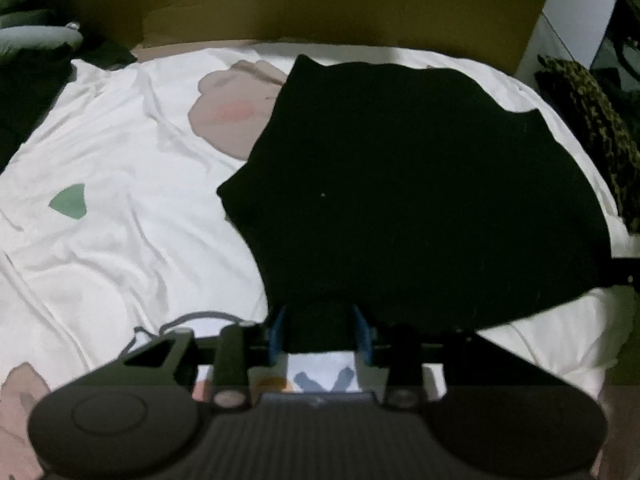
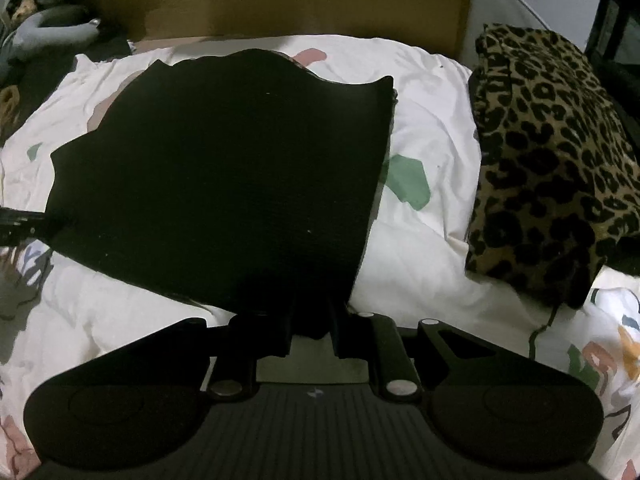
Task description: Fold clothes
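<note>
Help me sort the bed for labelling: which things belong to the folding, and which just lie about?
In the job: black garment; left tool and right tool, both at its near edge.
Lying about: leopard-print cloth; grey plush toy; cardboard; printed bedsheet.

Dim, soft and slightly blurred throughout; fisheye-bowed at edges; featureless black cloth garment [image 1: 420, 184]; brightly lit white printed bedsheet [image 1: 120, 152].

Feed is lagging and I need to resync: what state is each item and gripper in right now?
Black garment: spread flat on the bed, near edge lifted.
Left gripper: shut on the garment's near edge.
Right gripper: shut on the same edge.
Leopard-print garment: bunched at the side, untouched.
Bedsheet: wrinkled.
</note>
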`<state>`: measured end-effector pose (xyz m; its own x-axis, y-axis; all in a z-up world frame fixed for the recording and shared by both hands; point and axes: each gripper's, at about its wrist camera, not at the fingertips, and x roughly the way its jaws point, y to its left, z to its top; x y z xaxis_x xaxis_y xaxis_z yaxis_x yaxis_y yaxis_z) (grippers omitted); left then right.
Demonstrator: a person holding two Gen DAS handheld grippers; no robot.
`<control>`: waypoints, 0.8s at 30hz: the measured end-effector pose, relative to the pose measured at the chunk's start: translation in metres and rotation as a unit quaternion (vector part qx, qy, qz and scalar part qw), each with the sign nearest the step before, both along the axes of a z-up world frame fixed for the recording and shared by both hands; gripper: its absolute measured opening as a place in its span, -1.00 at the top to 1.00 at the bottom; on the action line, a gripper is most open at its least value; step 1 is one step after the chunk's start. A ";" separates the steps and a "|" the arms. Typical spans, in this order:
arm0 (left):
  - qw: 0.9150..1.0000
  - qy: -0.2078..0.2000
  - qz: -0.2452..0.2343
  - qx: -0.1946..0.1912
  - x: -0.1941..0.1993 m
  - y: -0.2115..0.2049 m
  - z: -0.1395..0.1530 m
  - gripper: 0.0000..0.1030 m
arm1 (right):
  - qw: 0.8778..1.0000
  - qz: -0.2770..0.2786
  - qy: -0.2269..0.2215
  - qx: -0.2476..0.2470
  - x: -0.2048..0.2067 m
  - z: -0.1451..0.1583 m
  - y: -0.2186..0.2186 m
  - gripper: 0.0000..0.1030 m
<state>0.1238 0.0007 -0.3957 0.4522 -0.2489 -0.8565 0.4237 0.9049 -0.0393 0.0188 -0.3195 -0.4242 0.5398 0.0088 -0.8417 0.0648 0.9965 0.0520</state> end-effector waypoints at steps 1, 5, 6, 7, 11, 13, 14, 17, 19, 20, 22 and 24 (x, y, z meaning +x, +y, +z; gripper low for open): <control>1.000 0.001 0.000 0.002 -0.001 0.001 0.001 0.23 | 1.000 0.002 0.001 -0.002 0.000 0.001 0.001 0.55; 1.000 0.017 0.013 -0.011 -0.002 0.013 -0.001 0.22 | 1.000 -0.004 0.005 0.002 -0.003 -0.001 -0.003 0.46; 1.000 0.017 0.012 -0.011 -0.003 0.014 0.000 0.22 | 1.000 -0.005 0.005 0.004 -0.004 -0.001 -0.004 0.46; 1.000 0.015 0.009 -0.007 -0.003 0.013 0.000 0.22 | 1.000 -0.004 0.004 0.004 -0.004 -0.002 -0.004 0.46; 1.000 0.018 0.010 -0.003 -0.001 0.010 0.004 0.23 | 1.000 -0.008 0.008 0.005 -0.003 -0.001 -0.004 0.45; 1.000 0.022 0.013 -0.010 0.000 0.011 0.008 0.25 | 0.999 -0.035 0.012 0.025 -0.003 0.004 -0.010 0.45; 1.000 0.022 0.015 -0.017 0.001 0.014 0.009 0.25 | 0.998 -0.049 0.011 0.040 -0.004 0.007 -0.014 0.45; 0.999 0.023 0.025 -0.032 0.004 0.022 0.013 0.26 | 0.990 -0.099 0.002 0.102 -0.012 0.010 -0.030 0.45; 0.998 0.027 0.036 -0.037 0.006 0.026 0.012 0.26 | 0.980 -0.136 0.004 0.145 -0.017 0.007 -0.040 0.44; 0.998 0.029 0.042 -0.040 0.007 0.028 0.012 0.26 | 0.974 -0.151 0.007 0.166 -0.019 0.005 -0.044 0.44; 0.997 0.032 0.052 -0.045 0.009 0.032 0.012 0.26 | 0.965 -0.169 0.009 0.201 -0.022 -0.001 -0.048 0.44; 0.997 0.031 0.050 -0.045 0.009 0.031 0.013 0.27 | 0.955 -0.183 0.010 0.233 -0.024 -0.004 -0.050 0.44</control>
<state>0.1333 0.0320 -0.3830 0.4256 -0.2821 -0.8598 0.3251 0.9344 -0.1456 -0.0049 -0.3699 -0.4287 0.5620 0.1997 -0.8027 0.4095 0.7760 0.4798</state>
